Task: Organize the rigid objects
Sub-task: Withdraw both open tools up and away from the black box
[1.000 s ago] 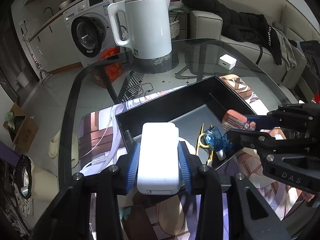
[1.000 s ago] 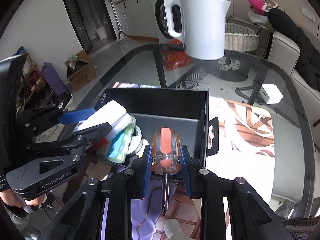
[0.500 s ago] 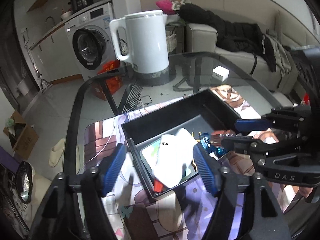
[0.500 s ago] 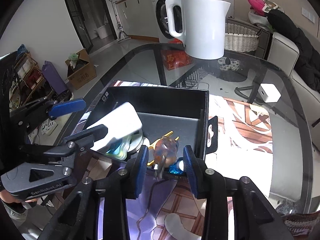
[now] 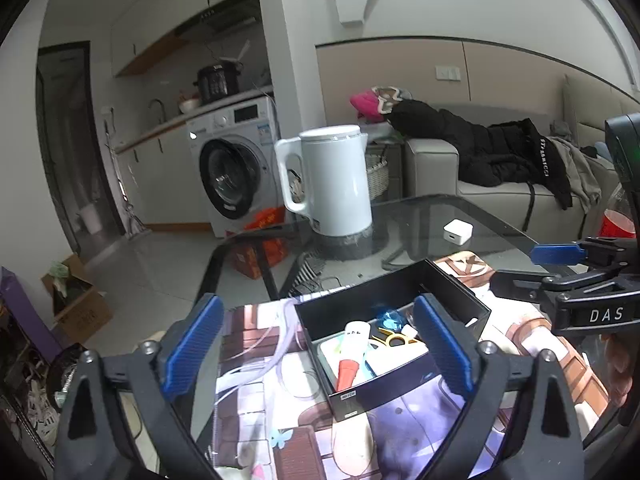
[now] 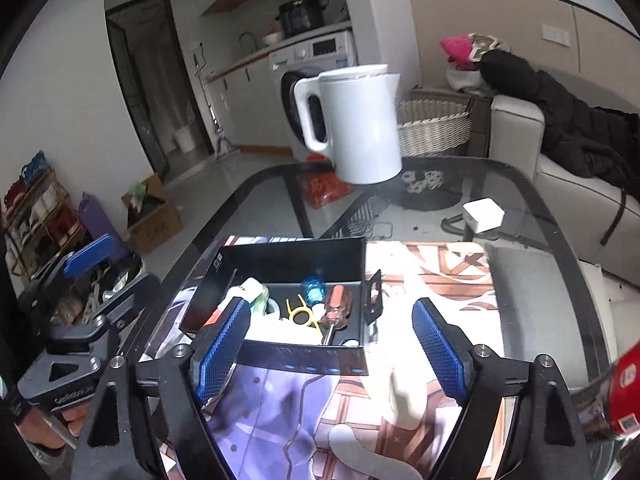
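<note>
Left tool (image 5: 316,350): released. Its blue pads stand wide apart with nothing between them; the jaws have just been opening. The black box (image 5: 452,294) lies below and ahead of the pads, on the printed mat (image 5: 260,364) that covers the near part of the glass worktop (image 5: 416,216).

Right tool (image 6: 332,346): released. Its pads likewise stand wide apart and grip nothing; the jaws have just been opening. In the right wrist view the near wall of the black box (image 6: 304,356) crosses the gap between the pads, with the box interior just beyond them.

Box contents, right wrist view:
- The screwdriver (image 6: 335,304), clear handle with orange core, lies at the right side of the box, shaft pointing toward the near wall. It is apart from both pads.
- A blue faceted object (image 6: 314,287) lies just left of the screwdriver handle.
- A yellow part (image 6: 298,314) lies near the middle.
- A white cylindrical object (image 6: 250,288) lies at the left side, next to the left pad in this view.

Box contents, left wrist view:
- A white item with a red end (image 5: 350,360) lies at the left side of the box, between the pads in the picture but below them.

Worktop, far side: a white kettle (image 5: 334,184) stands upright. A small white charger block (image 5: 458,232) lies to its right, well apart from the box.
</note>
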The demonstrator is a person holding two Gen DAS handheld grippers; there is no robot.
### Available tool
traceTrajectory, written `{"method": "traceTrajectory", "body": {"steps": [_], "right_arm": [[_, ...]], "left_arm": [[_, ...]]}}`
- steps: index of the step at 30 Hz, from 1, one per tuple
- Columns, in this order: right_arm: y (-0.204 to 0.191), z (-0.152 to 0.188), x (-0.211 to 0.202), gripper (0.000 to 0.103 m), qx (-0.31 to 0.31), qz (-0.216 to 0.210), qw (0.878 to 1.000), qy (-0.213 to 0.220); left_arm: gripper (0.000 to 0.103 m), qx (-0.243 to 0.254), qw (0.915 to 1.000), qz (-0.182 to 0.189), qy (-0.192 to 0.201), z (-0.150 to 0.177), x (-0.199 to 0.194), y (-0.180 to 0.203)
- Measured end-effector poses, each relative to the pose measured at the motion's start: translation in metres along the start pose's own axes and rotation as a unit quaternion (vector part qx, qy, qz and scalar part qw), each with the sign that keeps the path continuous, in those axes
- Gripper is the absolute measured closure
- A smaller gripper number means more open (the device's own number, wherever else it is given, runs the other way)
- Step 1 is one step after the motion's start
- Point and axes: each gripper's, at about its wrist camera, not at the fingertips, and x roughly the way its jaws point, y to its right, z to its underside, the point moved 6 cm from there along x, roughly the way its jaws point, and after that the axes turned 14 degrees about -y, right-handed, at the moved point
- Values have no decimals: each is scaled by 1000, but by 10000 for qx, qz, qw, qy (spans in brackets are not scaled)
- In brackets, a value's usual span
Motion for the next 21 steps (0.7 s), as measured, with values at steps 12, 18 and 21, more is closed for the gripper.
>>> {"method": "traceTrajectory", "body": {"steps": [12,18,21], "right_arm": [[5,32,-26,11,246,331,9985,361],[-3,47,-26,11,196,565,9972,454],[-6,47,-25,11,132,547,9973,482]], "left_arm": [[0,-231,9988,306,-294,17,-5,-1],[0,-252,9996,-35,91,23,-12,-5],[0,-315,9994,34,123,23,-11,-7]]}}
